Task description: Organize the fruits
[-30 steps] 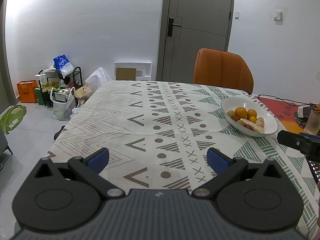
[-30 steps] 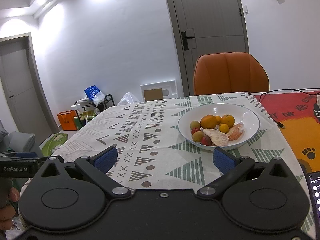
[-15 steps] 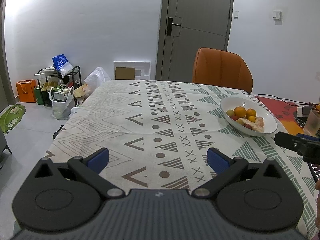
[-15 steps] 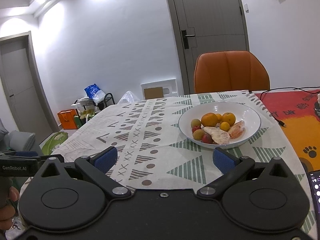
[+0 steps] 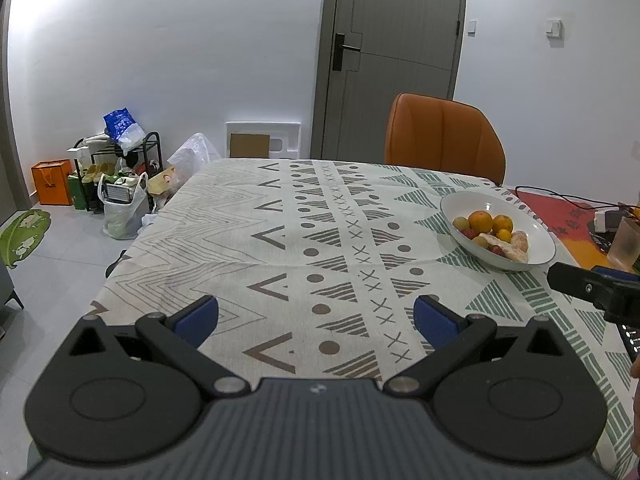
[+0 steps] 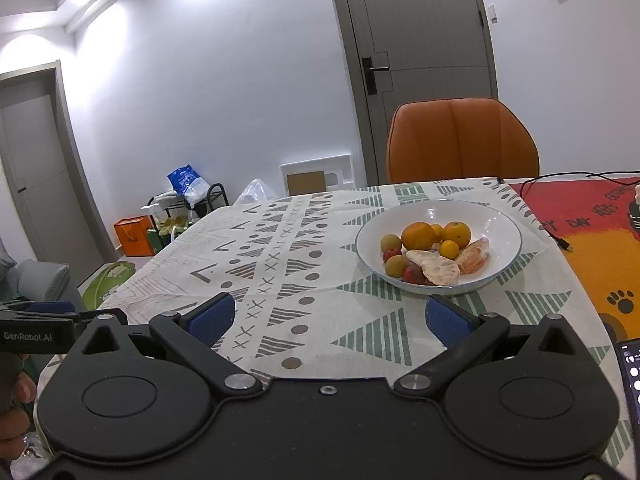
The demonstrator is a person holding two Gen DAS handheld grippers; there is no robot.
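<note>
All the fruit sat gathered in the white bowl (image 6: 502,268), and that bowl was the anchor of the whole scene. Inside it: two big oranges (image 6: 418,235), a couple of smaller yellow-orange fruits between them, some little greenish and red ones (image 6: 414,273) on the bowl's left side, and peeled citrus pieces (image 6: 434,267) toward its near rim. Nothing lay loose on the patterned tablecloth (image 5: 320,240) around the bowl, as far as either view showed.

The right gripper (image 6: 326,318) hung just short of the bowl's near rim, its blue pads spread wide, nothing between them. The left gripper (image 5: 316,316) was well off to the bowl's left over bare cloth, jaws likewise wide apart and empty.

How far along? Hard call. Fruit all in one bowl fits a job wrapped up, with everything collected. It equally fits a mixed pile waiting to be sorted out by kind. No second dish appeared near the bowl, so the pictures didn't settle it.

An orange chair (image 6: 460,140) stood behind the bowl.
</note>
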